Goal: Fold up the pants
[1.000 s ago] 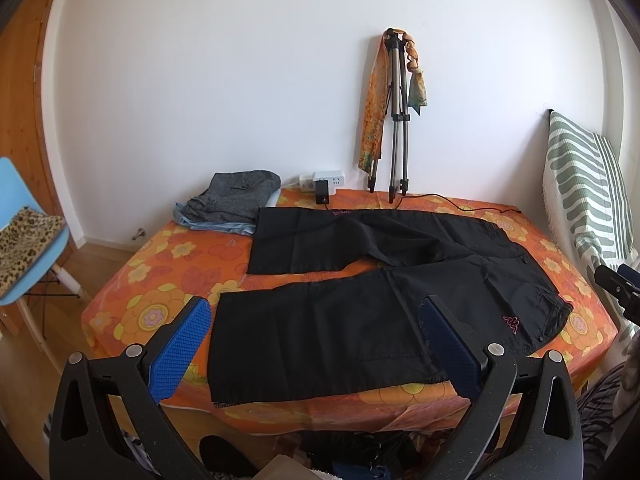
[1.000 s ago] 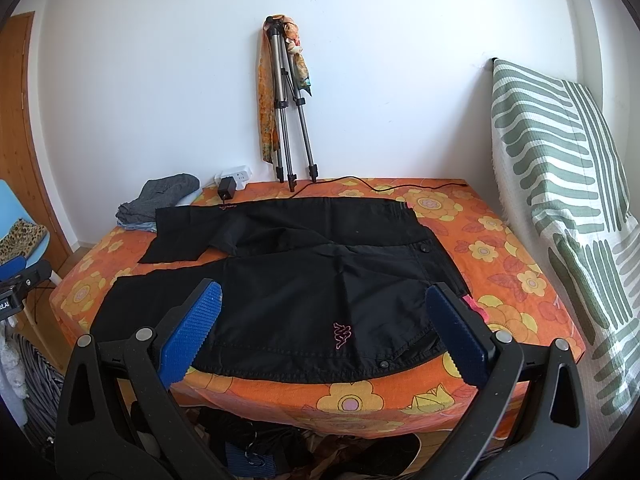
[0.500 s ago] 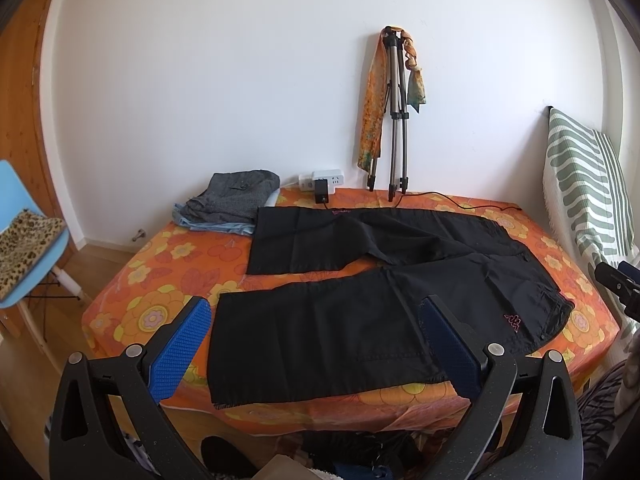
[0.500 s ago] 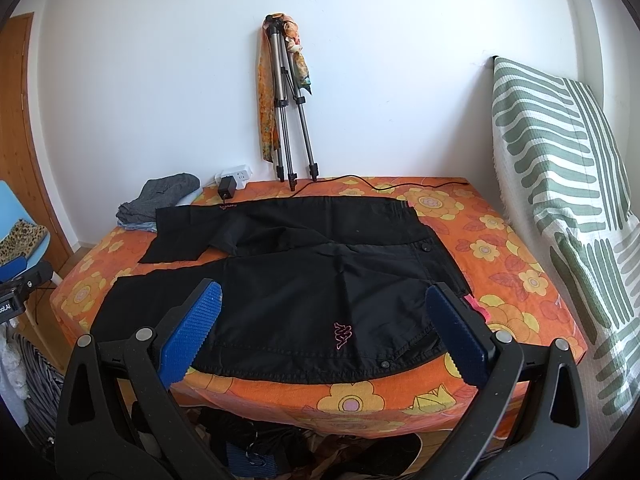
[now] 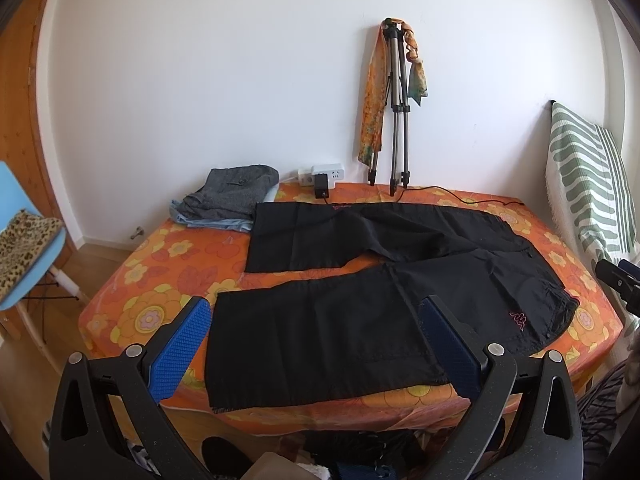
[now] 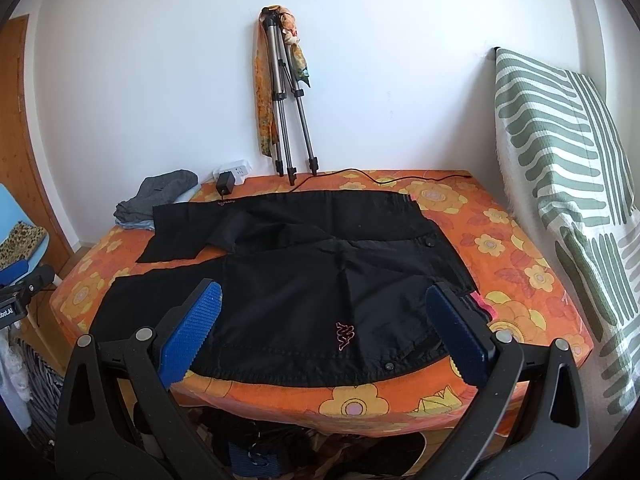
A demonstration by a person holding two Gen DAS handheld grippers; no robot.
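— Two grippers, left gripper [image 5: 316,344] and right gripper [image 6: 324,330], hover with fingers spread, empty; what slips?

— Black pants [image 5: 380,292] lie flat along the bed's [image 5: 132,312] front edge; thin cloth may bunch. Grey clothes [image 5: 232,196] crowd the far-left corner, tripod [image 5: 398,120] and charger [image 5: 321,191] line the far edge

Open approach over near bed edge [image 5: 400,408], tripod [image 5: 398,120] against far wall

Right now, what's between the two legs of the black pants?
Between the legs of the black pants only a bare wedge of the orange flowered cover shows, clearest in the left wrist view.
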